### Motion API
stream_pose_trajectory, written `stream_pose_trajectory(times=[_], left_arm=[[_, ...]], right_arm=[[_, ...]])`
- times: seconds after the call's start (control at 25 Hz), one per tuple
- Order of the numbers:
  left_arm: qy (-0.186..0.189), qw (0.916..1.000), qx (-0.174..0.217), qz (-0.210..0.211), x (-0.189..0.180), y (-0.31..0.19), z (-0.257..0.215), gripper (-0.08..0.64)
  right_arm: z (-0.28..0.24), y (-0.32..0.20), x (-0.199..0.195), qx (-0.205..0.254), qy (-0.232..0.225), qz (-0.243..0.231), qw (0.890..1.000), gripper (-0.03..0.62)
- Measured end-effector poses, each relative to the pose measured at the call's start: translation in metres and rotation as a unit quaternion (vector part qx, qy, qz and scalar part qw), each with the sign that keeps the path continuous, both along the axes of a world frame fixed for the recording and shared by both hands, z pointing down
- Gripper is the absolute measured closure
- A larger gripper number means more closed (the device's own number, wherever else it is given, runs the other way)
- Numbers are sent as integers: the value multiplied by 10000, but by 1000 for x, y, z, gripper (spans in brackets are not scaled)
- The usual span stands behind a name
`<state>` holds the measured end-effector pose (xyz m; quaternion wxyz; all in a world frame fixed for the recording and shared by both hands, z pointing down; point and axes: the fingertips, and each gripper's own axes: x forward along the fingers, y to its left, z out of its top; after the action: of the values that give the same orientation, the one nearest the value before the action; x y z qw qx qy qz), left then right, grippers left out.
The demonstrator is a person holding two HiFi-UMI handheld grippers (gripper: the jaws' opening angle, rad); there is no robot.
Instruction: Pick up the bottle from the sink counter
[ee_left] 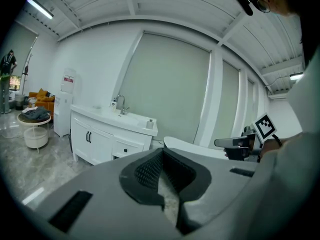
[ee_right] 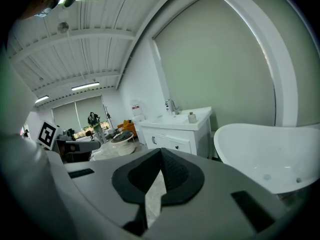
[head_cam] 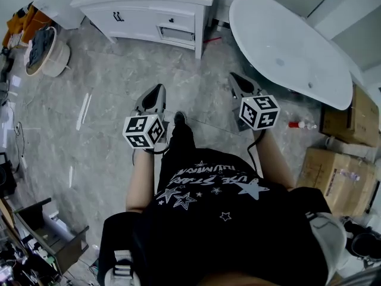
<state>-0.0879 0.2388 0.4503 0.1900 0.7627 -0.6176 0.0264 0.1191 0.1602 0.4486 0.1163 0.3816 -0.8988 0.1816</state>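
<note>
The left gripper (ee_left: 163, 150) has its 2 jaws pressed together at the tips, with nothing between them. The right gripper (ee_right: 161, 150) is likewise closed tip to tip and empty. Both are held out in front of the person, side by side and apart, over the marbled floor (head_cam: 107, 112), touching nothing. Ahead to the right stands a white bathtub (head_cam: 286, 46). Left of it stands the white sink counter (ee_right: 172, 124) on its cabinet, with a tap at the back edge. The bottle (ee_right: 192, 117), small and pale, stands upright on the counter near the end beside the bathtub, well apart from both grippers.
</note>
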Motion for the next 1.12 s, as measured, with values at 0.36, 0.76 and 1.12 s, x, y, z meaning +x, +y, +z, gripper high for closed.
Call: stream_pose_trajectory(times=[0.36, 0.76, 1.12], left_arm=[[62, 9990, 50, 442, -60, -107, -4, 551], [151, 9952, 85, 963, -113, -197, -2, 551], [231, 9912, 13, 1300, -124, -246, 4, 551]], right_arm=[[-18, -100, -77, 181, 22, 251, 9995, 586], [-21, -173, -117, 224, 63, 788, 9966, 586], [-4, -200, -115, 18, 225, 1149, 9931, 586]])
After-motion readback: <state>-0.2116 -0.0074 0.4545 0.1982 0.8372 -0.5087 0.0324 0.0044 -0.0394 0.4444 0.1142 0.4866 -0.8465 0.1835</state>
